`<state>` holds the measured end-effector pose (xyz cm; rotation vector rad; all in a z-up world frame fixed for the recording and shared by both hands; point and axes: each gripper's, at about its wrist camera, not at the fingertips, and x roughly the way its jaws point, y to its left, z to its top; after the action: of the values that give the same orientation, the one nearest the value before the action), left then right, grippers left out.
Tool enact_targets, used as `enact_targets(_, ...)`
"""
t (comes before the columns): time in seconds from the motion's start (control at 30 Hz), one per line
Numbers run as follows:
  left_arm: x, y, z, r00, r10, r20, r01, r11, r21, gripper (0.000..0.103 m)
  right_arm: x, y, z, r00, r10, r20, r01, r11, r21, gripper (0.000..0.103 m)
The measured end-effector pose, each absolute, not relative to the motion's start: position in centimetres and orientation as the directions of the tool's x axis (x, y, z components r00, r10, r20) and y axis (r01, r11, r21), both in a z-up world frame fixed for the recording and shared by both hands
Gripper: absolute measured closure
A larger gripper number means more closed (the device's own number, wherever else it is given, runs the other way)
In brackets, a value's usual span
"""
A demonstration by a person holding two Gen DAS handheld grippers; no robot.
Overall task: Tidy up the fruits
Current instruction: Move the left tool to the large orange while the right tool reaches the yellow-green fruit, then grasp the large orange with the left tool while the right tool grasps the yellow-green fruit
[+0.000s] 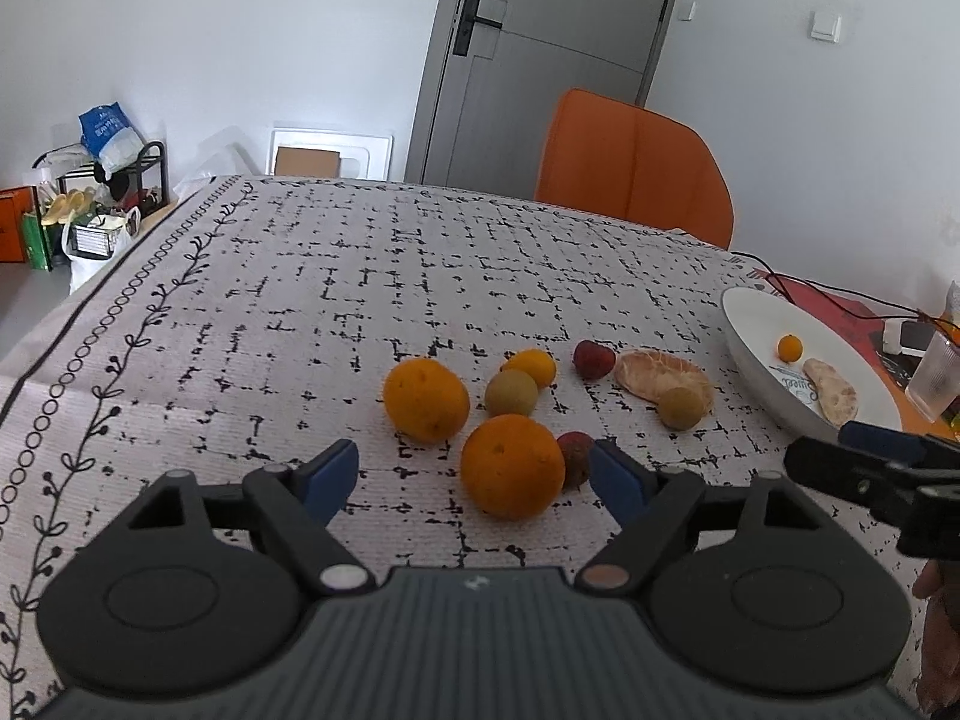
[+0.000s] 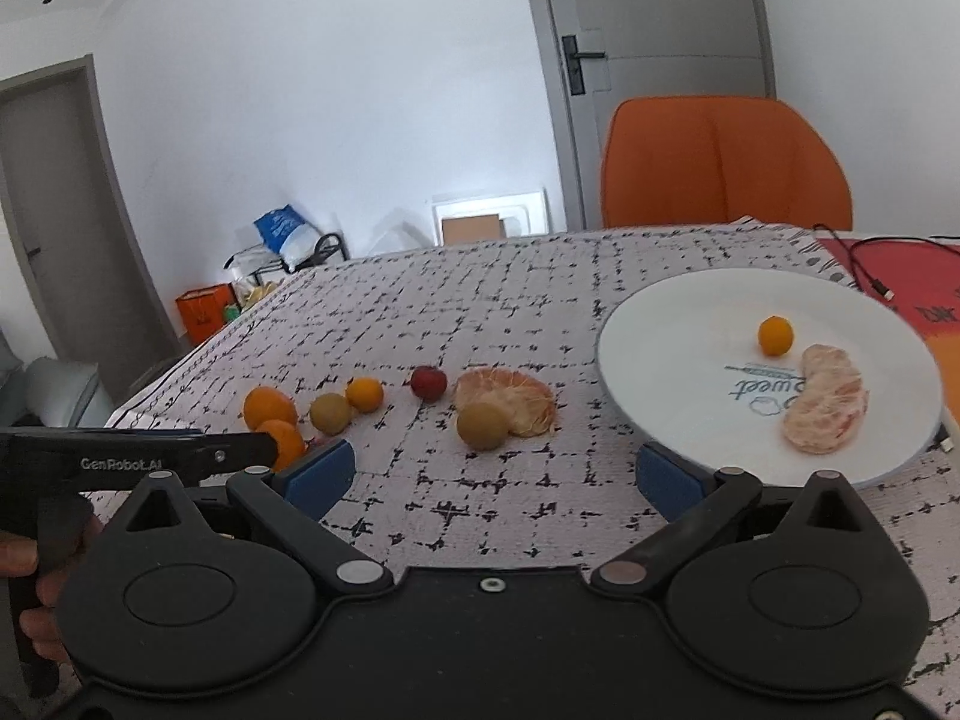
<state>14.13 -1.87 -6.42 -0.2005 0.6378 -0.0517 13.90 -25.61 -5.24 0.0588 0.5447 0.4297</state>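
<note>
Fruit lies loose on the patterned tablecloth [image 1: 300, 312]. My left gripper [image 1: 474, 474] is open, its blue pads either side of a large orange [image 1: 512, 467] without touching it. A dark red fruit [image 1: 576, 456] sits just behind the right pad. A second orange [image 1: 425, 399], a green-yellow fruit [image 1: 510, 393], a small orange [image 1: 531, 365], a red fruit [image 1: 592, 359], a peeled citrus piece [image 1: 657, 375] and another green-yellow fruit [image 1: 681, 408] lie beyond. The white plate [image 2: 672, 336] holds a small orange [image 2: 775, 335] and a peeled piece [image 2: 825, 408]. My right gripper [image 2: 492, 474] is open and empty near the plate's front rim.
An orange chair [image 1: 636, 168] stands behind the table's far edge. A clear plastic cup [image 1: 933, 375] and black cables [image 2: 864, 264] on a red mat sit right of the plate. A hand [image 2: 24, 552] holds the left gripper's handle at the lower left of the right wrist view.
</note>
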Motion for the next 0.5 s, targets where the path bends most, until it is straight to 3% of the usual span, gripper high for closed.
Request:
enact_targets(0.13,14.6,-1.9,-6.9,0.798,-0.122,-0.591,-0.008,0.977,-0.212,0.031,14.4,-25.1,-5.6,0.755,0.41,-0.512,-0.386,0.909,0.158,0.011)
enact_targets(0.37,15.2,-1.8,-7.7,0.783,-0.19,-0.592,0.033,0.963,-0.266,0.064,15.2,-23.7,-6.2,0.73,0.421,-0.539,-0.413,0.899,0.142,0.024)
enact_targets(0.5,15.1,-1.5,-7.5,0.783,-0.184,-0.595,0.022,0.963,-0.269,0.064,15.9,-23.2,-6.5,0.723,0.412,-0.554,-0.41,0.902,0.137,0.034)
